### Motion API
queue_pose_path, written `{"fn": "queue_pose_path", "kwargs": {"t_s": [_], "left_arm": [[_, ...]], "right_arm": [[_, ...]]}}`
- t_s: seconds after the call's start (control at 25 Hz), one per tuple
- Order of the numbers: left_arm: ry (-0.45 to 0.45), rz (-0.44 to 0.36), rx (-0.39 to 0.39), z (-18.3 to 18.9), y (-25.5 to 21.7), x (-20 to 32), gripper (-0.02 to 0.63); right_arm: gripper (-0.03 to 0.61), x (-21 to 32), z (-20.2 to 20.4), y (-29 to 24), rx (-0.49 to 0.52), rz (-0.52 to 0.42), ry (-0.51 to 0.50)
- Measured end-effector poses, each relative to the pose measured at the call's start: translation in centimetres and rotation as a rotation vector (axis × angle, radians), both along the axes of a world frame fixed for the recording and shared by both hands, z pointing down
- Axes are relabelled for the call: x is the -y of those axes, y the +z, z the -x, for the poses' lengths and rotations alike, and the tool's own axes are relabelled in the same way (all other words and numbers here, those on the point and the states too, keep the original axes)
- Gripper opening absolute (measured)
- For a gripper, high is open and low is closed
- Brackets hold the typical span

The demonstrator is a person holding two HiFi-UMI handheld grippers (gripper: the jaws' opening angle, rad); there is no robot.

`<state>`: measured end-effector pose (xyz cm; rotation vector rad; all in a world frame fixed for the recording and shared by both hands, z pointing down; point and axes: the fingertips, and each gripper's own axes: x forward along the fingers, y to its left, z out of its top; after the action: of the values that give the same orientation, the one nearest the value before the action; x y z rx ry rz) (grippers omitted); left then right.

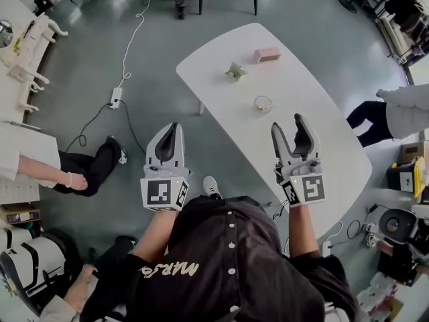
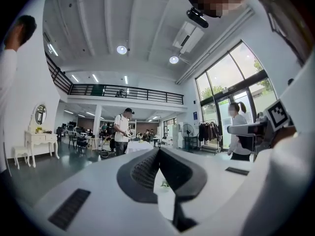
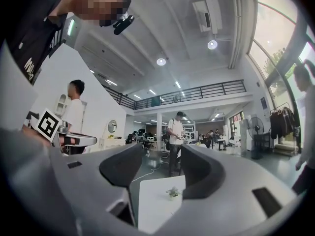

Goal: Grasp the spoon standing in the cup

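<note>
Two grippers are showing in the lower half of the head view, one in each of my hands.

Left gripper (image 1: 175, 127): I am holding it against the grey floor, just left of the white table (image 1: 221, 52). Its jaws are pressing together at the tips and carrying nothing. In the left gripper view the dark pads (image 2: 142, 173) are meeting at their far end, leaving only a narrow slit lower down through which the tabletop is showing.

Right gripper (image 1: 288, 123): I am holding it over the near part of the table. Its jaws are standing well apart and empty. In the right gripper view the gap between them is framing the tabletop and a small potted plant (image 3: 173, 193).

Cup (image 1: 263, 104): it is standing upright near the middle of the table, above and slightly left of the right gripper in the head view and well apart from both grippers. The spoon in it is too small to make out.

Beyond the cup, toward the top of the frame, the plant and a pink block (image 1: 267, 55) are sitting on the table. A power strip (image 1: 116, 98) with its cable is lying on the floor at left.
</note>
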<state>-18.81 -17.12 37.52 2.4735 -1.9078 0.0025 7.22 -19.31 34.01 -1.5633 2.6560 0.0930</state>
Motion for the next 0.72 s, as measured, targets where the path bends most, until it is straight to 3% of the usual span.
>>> {"fn": "queue_pose_path", "kwargs": {"t_s": [0.28,0.72], "left_arm": [[0.028,0.024,-0.003,1.9,0.9,3.3,0.011],[0.026,0.047,-0.022,0.4,1.5,8.2,0.011]], "right_arm": [[0.23,2.7,1.6,0.9,-0.019,0.022,0.022],[0.232,7.9,1.6,2.5,-0.062,0.059,-0.025]]}}
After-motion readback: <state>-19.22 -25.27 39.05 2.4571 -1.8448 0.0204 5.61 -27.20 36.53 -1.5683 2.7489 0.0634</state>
